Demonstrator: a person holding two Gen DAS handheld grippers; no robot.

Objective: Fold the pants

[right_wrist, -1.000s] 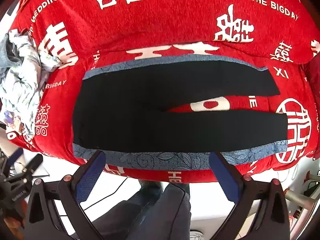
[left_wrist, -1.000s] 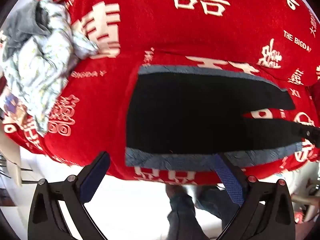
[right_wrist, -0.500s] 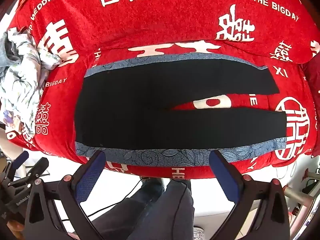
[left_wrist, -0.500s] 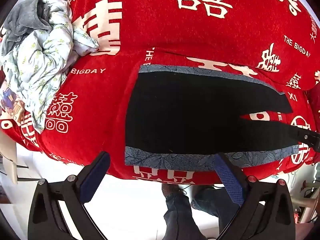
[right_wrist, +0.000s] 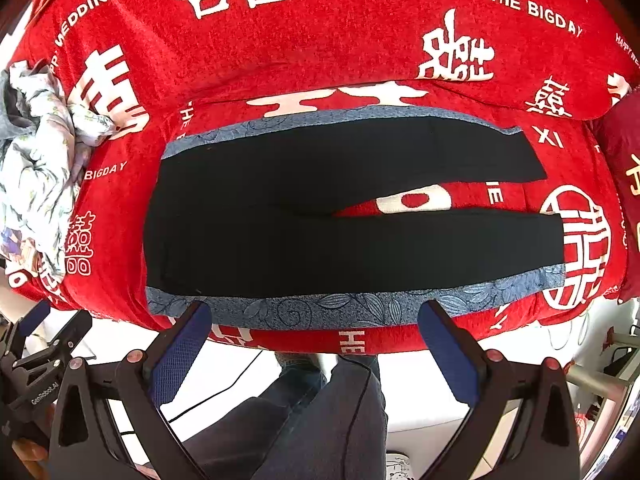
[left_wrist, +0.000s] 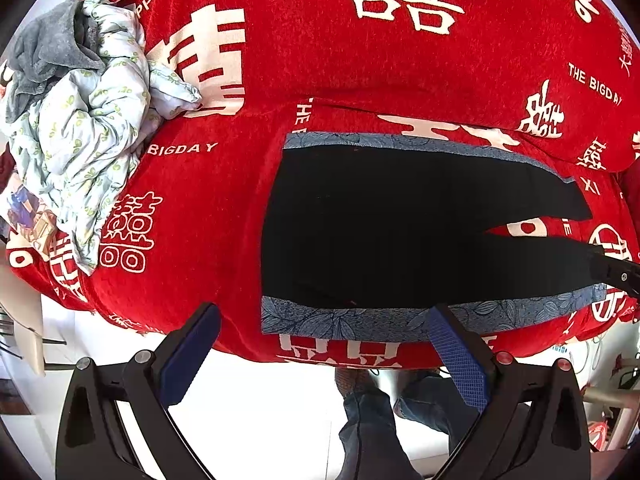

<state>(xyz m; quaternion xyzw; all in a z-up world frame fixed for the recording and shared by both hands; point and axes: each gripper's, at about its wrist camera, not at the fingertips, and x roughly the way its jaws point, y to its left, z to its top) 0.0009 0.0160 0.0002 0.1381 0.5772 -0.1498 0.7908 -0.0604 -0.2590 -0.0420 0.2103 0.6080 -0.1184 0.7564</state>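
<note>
Black pants (left_wrist: 380, 224) with blue patterned side stripes lie flat on the red printed bedspread (left_wrist: 360, 60), waistband to the left, both legs spread to the right with a gap between them. They also show in the right wrist view (right_wrist: 320, 216). My left gripper (left_wrist: 324, 344) is open and empty, hovering at the bed's near edge by the waistband's near stripe. My right gripper (right_wrist: 314, 340) is open and empty, hovering just off the near stripe (right_wrist: 320, 308) at mid-length of the pants.
A crumpled pile of light floral and grey clothes (left_wrist: 80, 120) lies at the left of the bed, also in the right wrist view (right_wrist: 36, 168). The person's legs (right_wrist: 312, 420) stand at the bed's near edge. A dark red pillow (right_wrist: 624, 160) sits at the right.
Both grippers have drawn back slightly from the bed, so the pants sit a little higher in both views. Both jaws stay open.
</note>
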